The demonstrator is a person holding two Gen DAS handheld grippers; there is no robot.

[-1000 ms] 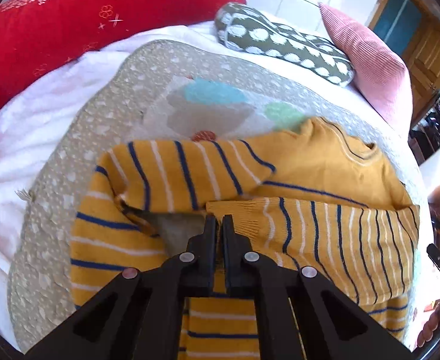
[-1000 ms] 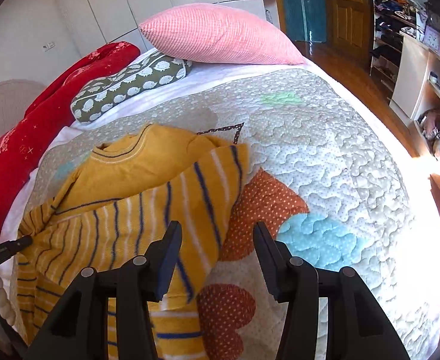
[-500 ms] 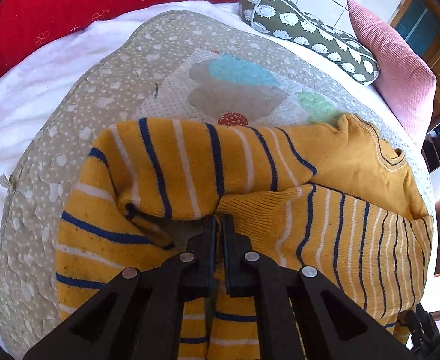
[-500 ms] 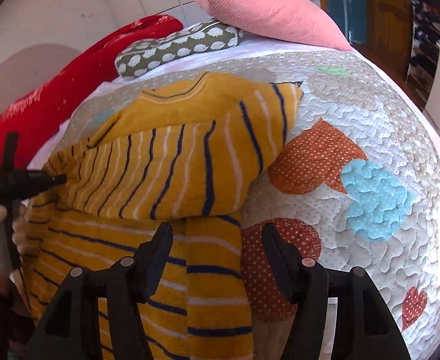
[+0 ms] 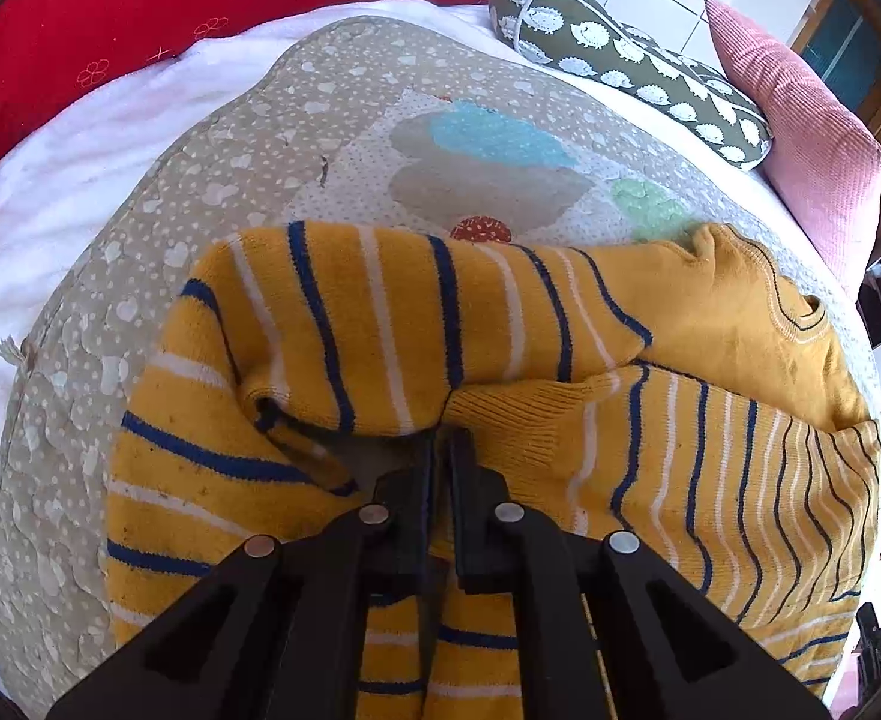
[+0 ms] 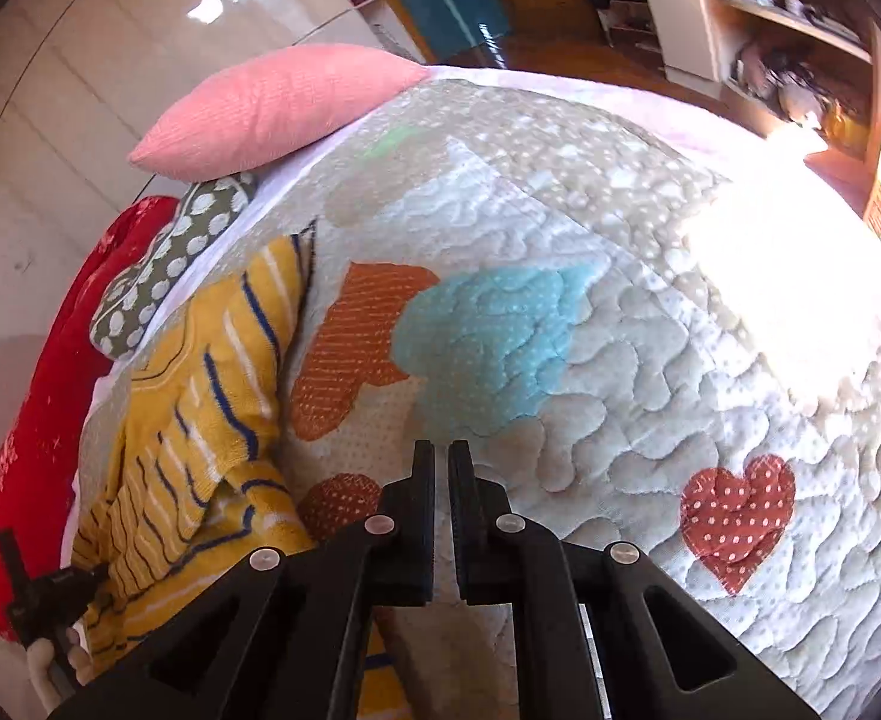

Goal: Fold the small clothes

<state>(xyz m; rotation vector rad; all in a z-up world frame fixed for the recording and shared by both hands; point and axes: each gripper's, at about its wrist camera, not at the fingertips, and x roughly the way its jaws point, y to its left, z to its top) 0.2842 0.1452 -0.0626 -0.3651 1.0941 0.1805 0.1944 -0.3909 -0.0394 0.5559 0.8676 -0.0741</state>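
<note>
A small mustard-yellow sweater (image 5: 710, 324) with blue and white stripes lies on a quilted bed cover (image 5: 200, 180), both sleeves folded across its front. My left gripper (image 5: 440, 450) is shut, its tips at the sleeve cuffs on the sweater; whether it pinches cloth is unclear. In the right wrist view the sweater (image 6: 200, 396) lies to the left. My right gripper (image 6: 440, 462) is shut and empty above the quilt (image 6: 620, 360), right of the sweater. The left gripper (image 6: 44, 594) shows at that view's lower left.
A red pillow (image 5: 140, 6), a green patterned bolster (image 5: 626, 54) and a pink pillow (image 5: 800, 132) line the far side of the bed. White sheet (image 5: 50, 168) borders the quilt. Shelves and a wooden floor (image 6: 800, 60) lie beyond the bed.
My right gripper has closed and swung right, off the sweater, over the bare quilt. My left gripper stays shut at the sleeve cuffs, moved slightly lower.
</note>
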